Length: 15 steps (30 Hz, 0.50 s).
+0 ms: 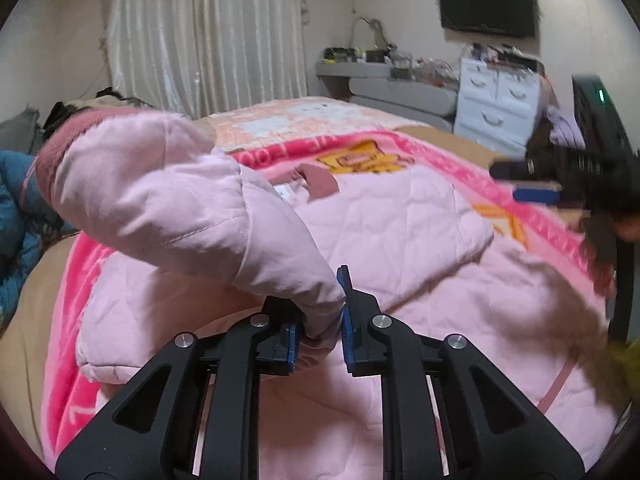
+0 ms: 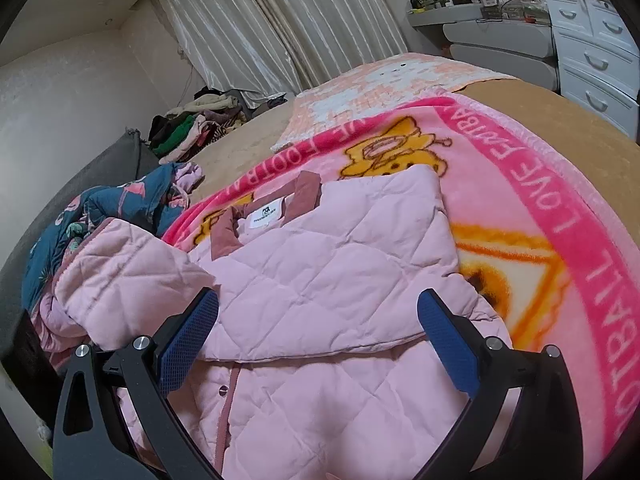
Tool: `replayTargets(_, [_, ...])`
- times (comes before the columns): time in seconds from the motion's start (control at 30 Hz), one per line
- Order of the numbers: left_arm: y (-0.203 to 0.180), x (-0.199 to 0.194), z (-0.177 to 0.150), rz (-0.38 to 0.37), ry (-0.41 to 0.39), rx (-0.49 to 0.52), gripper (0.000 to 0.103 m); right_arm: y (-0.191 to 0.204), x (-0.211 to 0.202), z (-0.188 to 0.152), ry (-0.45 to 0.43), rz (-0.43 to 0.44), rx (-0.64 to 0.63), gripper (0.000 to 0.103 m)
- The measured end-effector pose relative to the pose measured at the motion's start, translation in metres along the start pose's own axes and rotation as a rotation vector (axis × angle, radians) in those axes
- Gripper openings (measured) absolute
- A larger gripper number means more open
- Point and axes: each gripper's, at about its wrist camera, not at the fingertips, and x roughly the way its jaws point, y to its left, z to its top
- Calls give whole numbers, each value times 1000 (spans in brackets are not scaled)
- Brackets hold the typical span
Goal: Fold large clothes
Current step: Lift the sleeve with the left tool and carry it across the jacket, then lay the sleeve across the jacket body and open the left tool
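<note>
One pale pink quilted jacket [image 2: 320, 264] lies spread on one bright pink cartoon blanket [image 2: 552, 208], which covers the near part of the bed [image 2: 532, 104]. One paler checked blanket [image 2: 384, 80] lies farther along toward the bed's far edge.

At the bed's left edge sits one dark blue patterned garment [image 2: 112, 208], bunched up, just beside the jacket. Behind it, in the far left corner by the curtain [image 2: 288, 24], is a heap of mixed clothes [image 2: 192, 128]; the pieces cannot be counted.

The jacket has one sleeve [image 1: 168, 200] raised off the bed on the left, its darker pink cuff pointing away toward the left. The left gripper [image 1: 320, 332] is clamped on a bunched fold of that sleeve, with the blue pads [image 1: 347, 328] pressing the cloth from both sides and only the pinched fabric between them. The rest of the jacket stays flat on the cartoon blanket, collar and white label toward the far edge, snap placket toward the near edge.

The right gripper [image 2: 316, 344] hangs over the jacket's middle with its jaws spread wide. Its two blue pads [image 2: 448, 348] stand well apart and close on nothing; whether they brush the fabric below cannot be told. In the left wrist view it shows blurred near the bed's right edge.

To the right stands one white chest of drawers [image 2: 596, 52], with one grey desk [image 2: 496, 28] beside it and one dark screen [image 1: 488, 4] on the wall.
</note>
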Motion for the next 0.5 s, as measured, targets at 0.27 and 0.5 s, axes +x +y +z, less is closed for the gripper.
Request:
replayTargets(0.27, [-19,19,-14,-9,61,60,13,-4,-3,2,-3,-7,12,99])
replayTargets(0.5, [-31,21,-18,-93,78,96,19,-9,-8,2,-11,-12,23,99])
